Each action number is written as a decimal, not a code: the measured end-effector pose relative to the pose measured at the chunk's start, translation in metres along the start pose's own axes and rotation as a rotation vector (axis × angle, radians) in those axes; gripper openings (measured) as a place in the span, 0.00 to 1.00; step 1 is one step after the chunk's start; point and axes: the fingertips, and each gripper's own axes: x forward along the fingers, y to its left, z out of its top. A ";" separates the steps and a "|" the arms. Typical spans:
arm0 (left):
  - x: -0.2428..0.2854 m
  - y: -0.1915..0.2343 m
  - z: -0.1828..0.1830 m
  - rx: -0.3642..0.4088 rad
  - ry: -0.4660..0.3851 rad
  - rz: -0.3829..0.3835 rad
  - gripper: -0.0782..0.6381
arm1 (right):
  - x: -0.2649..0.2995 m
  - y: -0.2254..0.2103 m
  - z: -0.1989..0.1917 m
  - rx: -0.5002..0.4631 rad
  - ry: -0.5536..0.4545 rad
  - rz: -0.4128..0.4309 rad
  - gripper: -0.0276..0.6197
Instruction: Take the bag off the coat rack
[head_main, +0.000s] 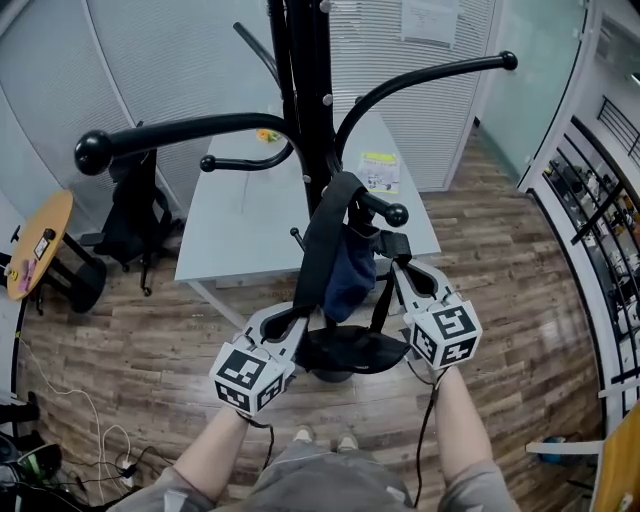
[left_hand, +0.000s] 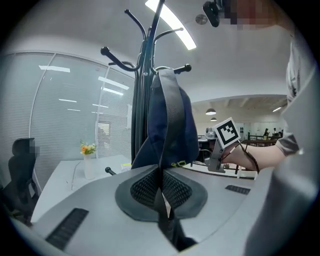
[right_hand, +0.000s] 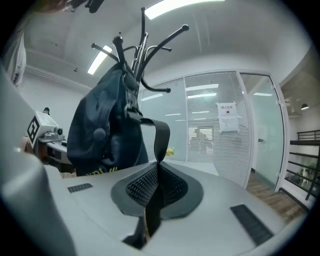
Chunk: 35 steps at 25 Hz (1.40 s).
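A dark blue bag (head_main: 350, 275) with black straps hangs from a knobbed hook (head_main: 396, 214) of the black coat rack (head_main: 310, 110). My left gripper (head_main: 298, 320) is below and to the left of the bag, shut on its wide black strap (head_main: 318, 250). In the left gripper view the strap (left_hand: 169, 100) runs down from the bag (left_hand: 192, 135) into the closed pads (left_hand: 145, 189). My right gripper (head_main: 399, 270) is at the bag's right side, shut on a narrower black strap (right_hand: 161, 137) that loops up to the bag (right_hand: 100, 125).
The rack's round base (head_main: 345, 352) stands on the wooden floor just ahead of the person's feet. Behind it is a white table (head_main: 240, 225), with a black office chair (head_main: 130, 215) and a round yellow table (head_main: 40, 245) to the left. Cables (head_main: 90, 430) lie at lower left.
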 end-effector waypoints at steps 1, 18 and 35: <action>-0.005 -0.001 0.008 0.000 -0.018 -0.005 0.13 | -0.006 -0.001 0.010 -0.002 -0.018 -0.005 0.09; -0.066 -0.041 0.176 0.054 -0.336 -0.143 0.13 | -0.137 -0.025 0.208 -0.019 -0.388 -0.141 0.09; -0.040 -0.132 0.236 0.171 -0.387 -0.427 0.13 | -0.302 -0.022 0.245 -0.117 -0.459 -0.412 0.09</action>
